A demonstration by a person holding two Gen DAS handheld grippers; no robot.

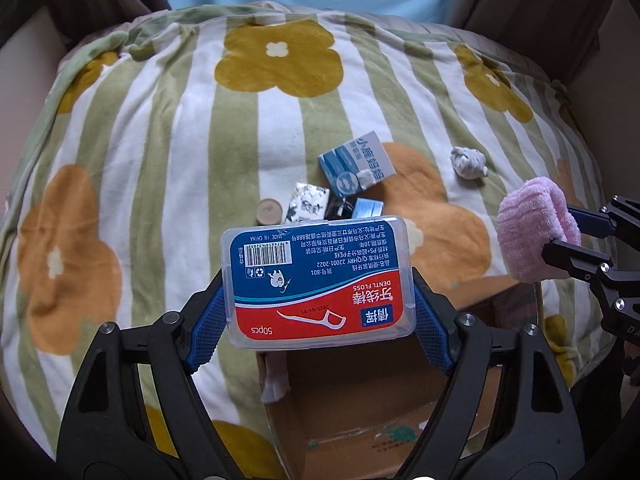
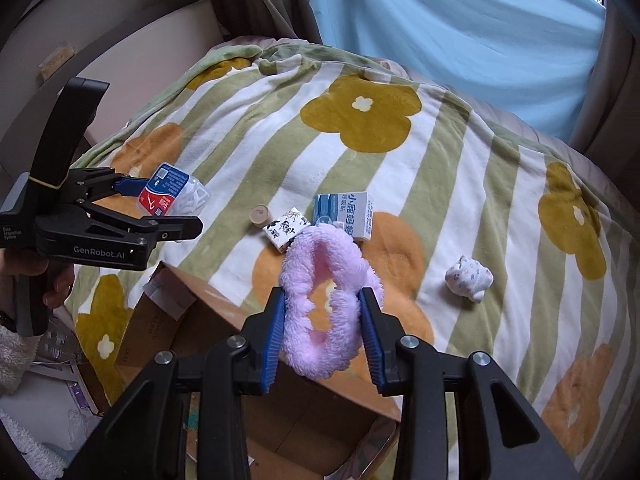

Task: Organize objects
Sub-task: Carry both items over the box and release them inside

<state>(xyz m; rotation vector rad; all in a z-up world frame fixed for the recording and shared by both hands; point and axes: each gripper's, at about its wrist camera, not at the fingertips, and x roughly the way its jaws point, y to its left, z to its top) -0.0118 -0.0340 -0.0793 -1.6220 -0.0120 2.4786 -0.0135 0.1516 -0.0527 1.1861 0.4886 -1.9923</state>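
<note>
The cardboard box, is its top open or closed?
Open: the brown cardboard box shows its bare inside, with a flap folded outward.

We read this as a home bedroom: a bed covered by a fleece green-and-white striped blanket with big yellow and orange flowers [image 1: 168, 128], a pale blue curtain [image 2: 460, 28] behind it, an open brown cardboard box [image 2: 208, 320] at the bed edge, and small household bits like a rolled white patterned sock [image 2: 469, 277].
</note>
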